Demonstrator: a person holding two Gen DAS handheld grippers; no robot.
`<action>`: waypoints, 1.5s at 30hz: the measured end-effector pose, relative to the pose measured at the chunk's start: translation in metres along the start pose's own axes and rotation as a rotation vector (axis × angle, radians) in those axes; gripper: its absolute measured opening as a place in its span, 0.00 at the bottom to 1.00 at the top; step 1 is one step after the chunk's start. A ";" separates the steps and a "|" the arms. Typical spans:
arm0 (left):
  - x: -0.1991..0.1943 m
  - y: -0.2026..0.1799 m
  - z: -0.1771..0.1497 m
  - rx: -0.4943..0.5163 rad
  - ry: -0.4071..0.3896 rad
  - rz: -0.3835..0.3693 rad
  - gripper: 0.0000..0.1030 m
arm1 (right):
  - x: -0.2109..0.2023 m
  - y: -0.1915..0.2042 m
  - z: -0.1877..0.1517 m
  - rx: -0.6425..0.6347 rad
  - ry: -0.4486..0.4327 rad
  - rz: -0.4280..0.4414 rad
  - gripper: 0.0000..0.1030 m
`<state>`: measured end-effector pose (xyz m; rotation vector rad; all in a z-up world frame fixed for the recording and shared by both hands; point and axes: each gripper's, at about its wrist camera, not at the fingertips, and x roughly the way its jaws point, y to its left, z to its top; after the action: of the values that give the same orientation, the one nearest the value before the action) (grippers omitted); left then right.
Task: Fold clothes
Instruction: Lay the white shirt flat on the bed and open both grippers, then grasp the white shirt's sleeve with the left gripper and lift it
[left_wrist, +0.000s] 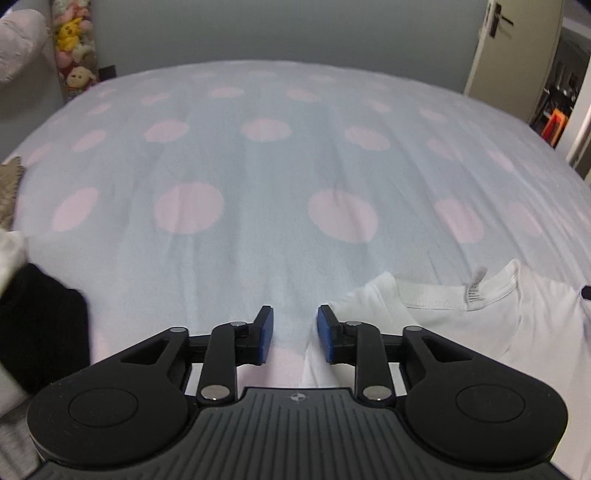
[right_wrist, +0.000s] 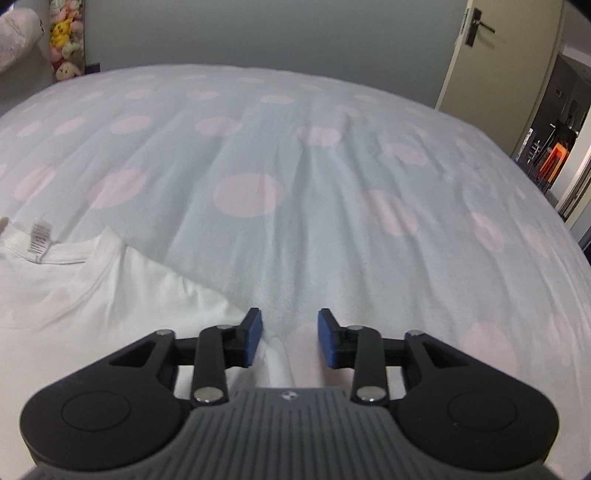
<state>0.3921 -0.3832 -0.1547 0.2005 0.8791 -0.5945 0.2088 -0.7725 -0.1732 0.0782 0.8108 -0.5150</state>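
Left wrist view: the left gripper (left_wrist: 295, 334) gapes empty at the shirt's (left_wrist: 480, 332) sleeve edge, on the bed's (left_wrist: 258, 221) near edge. Dark clothes (left_wrist: 40, 321) lie at the left edge. The right gripper (right_wrist: 290, 338) gapes empty at the shirt's (right_wrist: 110, 295) other sleeve.

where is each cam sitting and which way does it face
Left wrist view: sits behind the left tool, looking forward over the dotted bedsheet toward the far wall; its open blue fingers show, the white t-shirt lies to its right, a black garment to its left.
Right wrist view: sits behind the right tool, facing the same way; its open fingers show, with the white t-shirt to its left.
Shared: the bedsheet, the t-shirt's neck label, the plush toys and the door.
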 end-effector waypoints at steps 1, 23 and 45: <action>-0.011 0.002 -0.003 0.004 -0.007 -0.006 0.27 | -0.008 -0.003 -0.002 0.013 -0.010 0.002 0.44; -0.273 -0.041 -0.240 0.044 0.090 -0.096 0.47 | -0.267 0.057 -0.182 0.148 0.075 0.381 0.69; -0.299 -0.063 -0.336 -0.001 0.124 -0.106 0.02 | -0.320 0.131 -0.303 0.025 0.071 0.268 0.77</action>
<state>-0.0129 -0.1796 -0.1315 0.1921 1.0149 -0.6860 -0.1169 -0.4481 -0.1728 0.2259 0.8480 -0.2697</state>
